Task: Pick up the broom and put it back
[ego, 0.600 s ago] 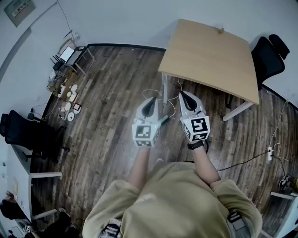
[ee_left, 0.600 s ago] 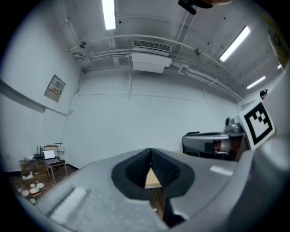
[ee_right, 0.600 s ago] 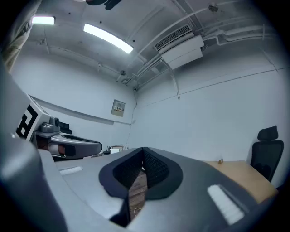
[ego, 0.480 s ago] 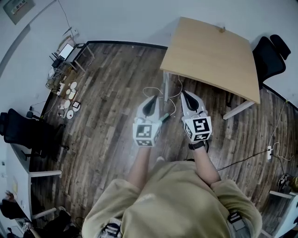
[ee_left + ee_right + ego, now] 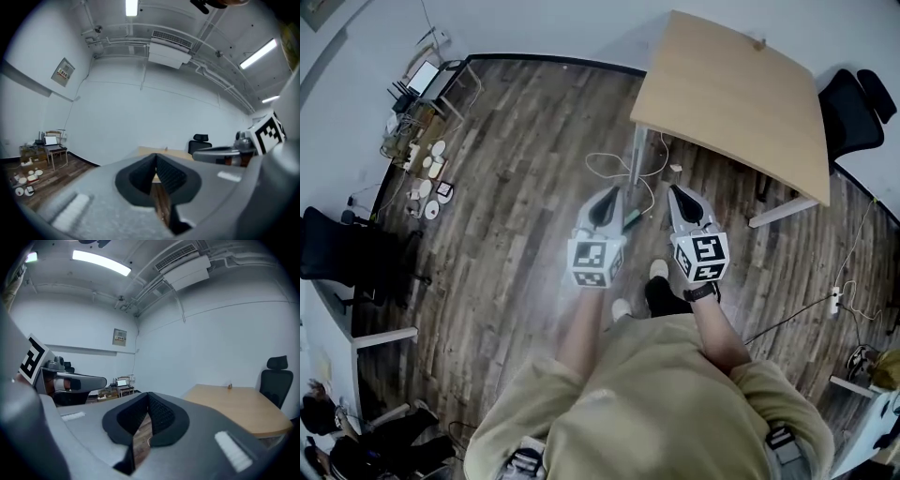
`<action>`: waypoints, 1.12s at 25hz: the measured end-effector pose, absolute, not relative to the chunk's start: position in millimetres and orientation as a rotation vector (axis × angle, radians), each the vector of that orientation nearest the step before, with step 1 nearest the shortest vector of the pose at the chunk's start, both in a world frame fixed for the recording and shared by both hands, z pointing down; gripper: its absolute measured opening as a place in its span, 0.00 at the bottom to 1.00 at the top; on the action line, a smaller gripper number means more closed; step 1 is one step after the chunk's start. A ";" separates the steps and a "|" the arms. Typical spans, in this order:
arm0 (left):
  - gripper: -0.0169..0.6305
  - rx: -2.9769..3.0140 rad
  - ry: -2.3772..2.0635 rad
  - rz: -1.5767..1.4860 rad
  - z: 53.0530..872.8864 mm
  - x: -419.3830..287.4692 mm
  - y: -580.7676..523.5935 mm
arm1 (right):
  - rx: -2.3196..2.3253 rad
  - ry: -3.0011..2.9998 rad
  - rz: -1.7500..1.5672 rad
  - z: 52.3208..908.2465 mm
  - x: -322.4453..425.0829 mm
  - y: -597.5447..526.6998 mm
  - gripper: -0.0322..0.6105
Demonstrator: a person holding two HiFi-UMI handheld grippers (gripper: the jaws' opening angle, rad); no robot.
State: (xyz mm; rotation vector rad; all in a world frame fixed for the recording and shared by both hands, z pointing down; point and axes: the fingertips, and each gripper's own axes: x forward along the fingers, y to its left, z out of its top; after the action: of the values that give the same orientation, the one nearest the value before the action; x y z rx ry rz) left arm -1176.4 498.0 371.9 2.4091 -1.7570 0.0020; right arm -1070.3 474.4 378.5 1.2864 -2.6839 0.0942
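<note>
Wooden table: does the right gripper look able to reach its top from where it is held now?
Probably yes. The right gripper, jaws shut, points toward the wooden table, and its view shows nothing between them; the near part of the top is bare. The person may need a step forward.

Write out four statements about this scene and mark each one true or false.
The left gripper is shut and empty. True.
The right gripper stands wide open. False: it is shut, with nothing between its jaws.
A wooden table stands ahead of both grippers. True.
The black chair lies tipped over on the floor. False: it stands upright beyond the table.
</note>
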 end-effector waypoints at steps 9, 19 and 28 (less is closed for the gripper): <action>0.03 2.373 -1.747 0.130 389.9 -1194.3 401.5 | 1.163 -2.778 0.144 395.7 -1120.7 365.1 0.06; 0.03 2.301 -1.736 0.225 420.4 -1176.1 281.3 | 1.183 -2.757 0.267 436.4 -1103.5 245.4 0.06; 0.03 2.204 -1.573 0.310 538.3 -1165.2 222.9 | 1.152 -2.527 0.539 580.0 -1092.9 199.1 0.10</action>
State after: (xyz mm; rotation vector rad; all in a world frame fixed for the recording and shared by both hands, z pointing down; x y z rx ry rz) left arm -1165.2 222.9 538.3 2.2041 -1.5733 0.3103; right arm -1092.9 199.1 580.0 1.1522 -2.5272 0.5387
